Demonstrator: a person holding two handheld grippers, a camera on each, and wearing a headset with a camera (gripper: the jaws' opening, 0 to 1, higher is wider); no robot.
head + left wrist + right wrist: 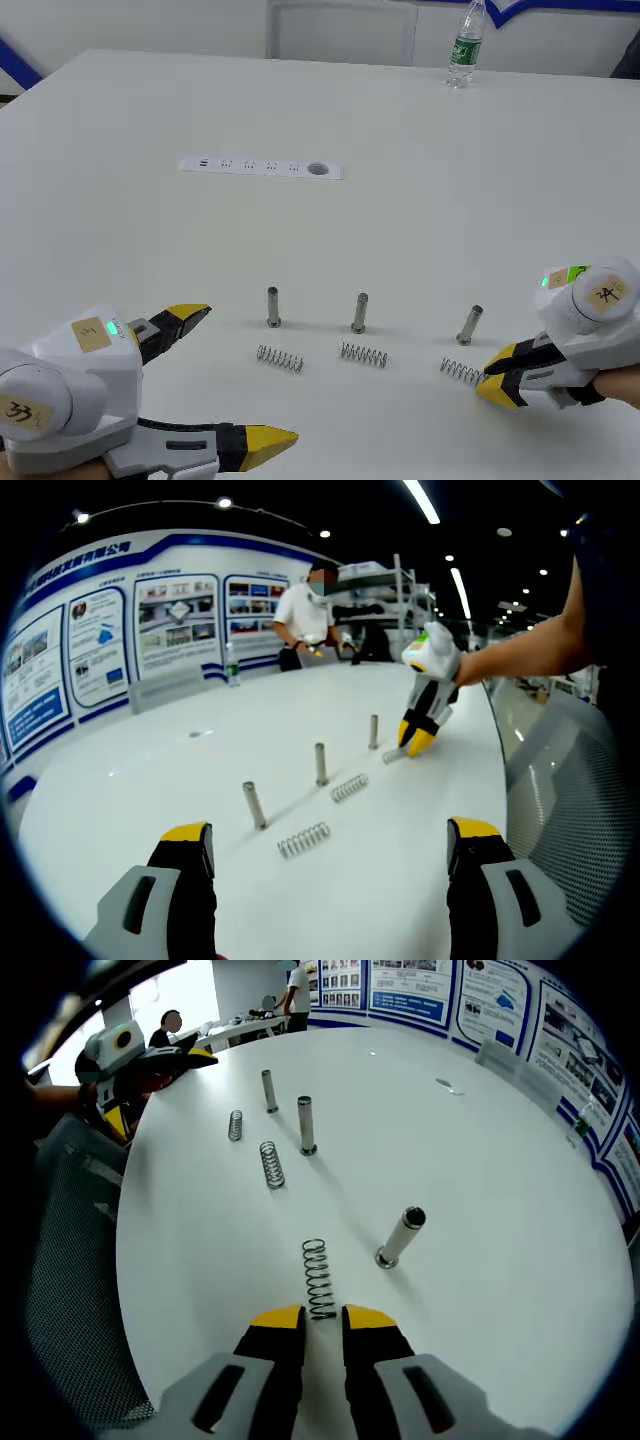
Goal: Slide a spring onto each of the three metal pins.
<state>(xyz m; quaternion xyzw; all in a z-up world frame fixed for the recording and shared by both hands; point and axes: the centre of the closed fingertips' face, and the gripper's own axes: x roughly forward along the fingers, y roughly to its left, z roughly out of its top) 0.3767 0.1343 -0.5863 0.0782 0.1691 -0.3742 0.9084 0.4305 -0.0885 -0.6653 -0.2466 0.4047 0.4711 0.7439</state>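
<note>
A broad white table (420, 130) runs through a brightly lit hall lined with blue-and-white display boards (100, 640); a person (305, 615) stands at its far end. Three metal pins stand in a row near the front edge: the left pin (273, 306), the middle pin (360, 312) and the right pin (470, 324), which appears to lean in the head view. A bare spring lies on the table just in front of each: the left spring (279, 358), the middle spring (363, 354) and the right spring (460, 371). No pin carries a spring.

The right gripper (484, 378), low over the table, has its yellow-tipped jaws drawn nearly together, with the near end of the right spring in the narrow gap between the tips. Whether the tips actually pinch the coil or merely touch it cannot be told. The left gripper (248, 375) is held with its jaws spread wide, holding nothing, short of the left spring and apart from it.

Farther back lie a white power strip (260, 166) and a water bottle (465, 45), its cap cut off by the top of the head view. The bodies of both grippers run out of the head view at the bottom and right edges. A grey mesh surface (570, 780) beside the table is hard to identify.
</note>
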